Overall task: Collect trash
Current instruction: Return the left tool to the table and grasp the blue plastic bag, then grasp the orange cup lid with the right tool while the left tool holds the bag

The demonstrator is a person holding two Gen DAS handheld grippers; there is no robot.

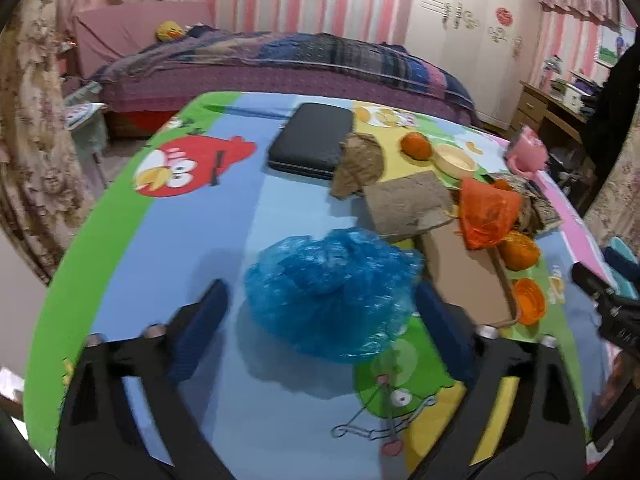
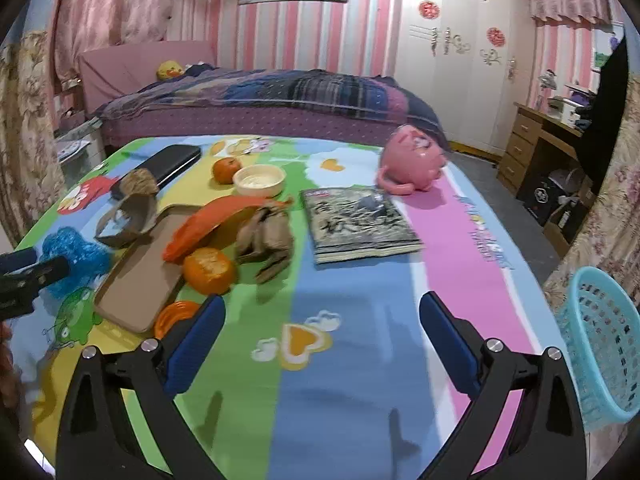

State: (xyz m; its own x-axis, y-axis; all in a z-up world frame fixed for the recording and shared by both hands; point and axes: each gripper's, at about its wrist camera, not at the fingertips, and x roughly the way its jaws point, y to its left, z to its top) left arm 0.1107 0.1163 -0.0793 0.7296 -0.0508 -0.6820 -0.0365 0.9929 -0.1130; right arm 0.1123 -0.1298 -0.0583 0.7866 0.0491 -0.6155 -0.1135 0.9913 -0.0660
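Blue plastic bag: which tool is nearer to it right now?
Left. The left tool straddles the blue plastic bag, fingers either side. The right tool is over bare tablecloth, well off to the bag's right.

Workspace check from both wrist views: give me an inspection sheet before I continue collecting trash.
Surface: table under a bright cartoon cloth.
Job's things: crumpled blue plastic bag; orange plastic bag; torn cardboard pieces; turquoise basket beside the table.
Clutter: two oranges, cream bowl, book, black case, pink toy.
Grippers: left gripper open, blue bag between its fingers, no firm contact visible; right gripper open, empty.
Cables: nothing seen.
Surroundings: bed, wardrobe, desk.
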